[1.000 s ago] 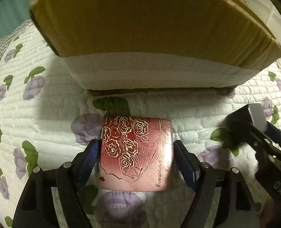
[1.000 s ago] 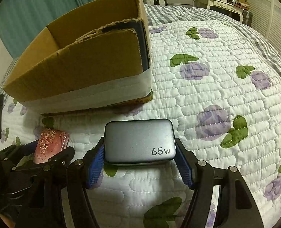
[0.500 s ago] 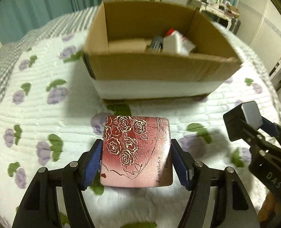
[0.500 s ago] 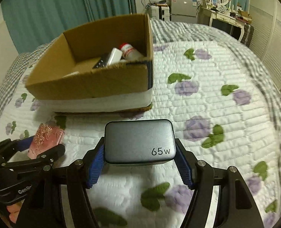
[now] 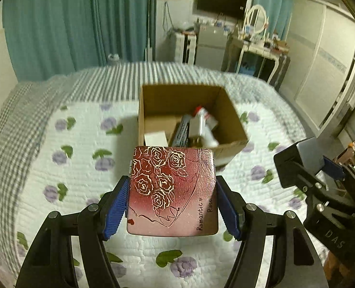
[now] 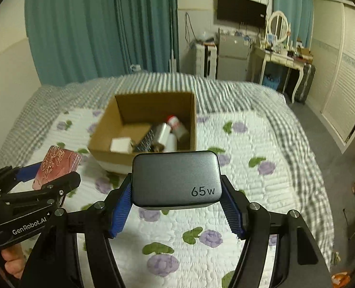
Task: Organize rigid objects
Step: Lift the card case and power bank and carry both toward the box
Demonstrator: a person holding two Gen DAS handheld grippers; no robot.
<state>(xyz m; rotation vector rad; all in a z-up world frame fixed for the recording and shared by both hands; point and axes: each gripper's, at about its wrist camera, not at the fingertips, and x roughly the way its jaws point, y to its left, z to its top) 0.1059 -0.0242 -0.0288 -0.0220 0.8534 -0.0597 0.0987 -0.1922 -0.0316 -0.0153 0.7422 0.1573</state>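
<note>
My left gripper [image 5: 172, 204] is shut on a red rose-patterned case [image 5: 172, 189] and holds it high above the bed. It also shows at the left of the right wrist view [image 6: 57, 165]. My right gripper [image 6: 176, 200] is shut on a grey 65W charger [image 6: 176, 180], also held in the air; the charger shows at the right of the left wrist view [image 5: 307, 152]. An open cardboard box [image 5: 151, 93] stands on the bed ahead and below, holding a white bottle with a red cap [image 5: 202, 120], a small white box [image 5: 155, 139] and a dark object.
The bed has a white quilt with purple flowers [image 6: 261, 148] and a grey checked blanket [image 5: 28, 110] at its far and left sides. Teal curtains, a fridge and a dressing table stand beyond the bed. Floor lies to the right of the bed.
Both grippers have risen well above the bed with their objects. The box now looks smaller and lower, and its contents have come into view.
</note>
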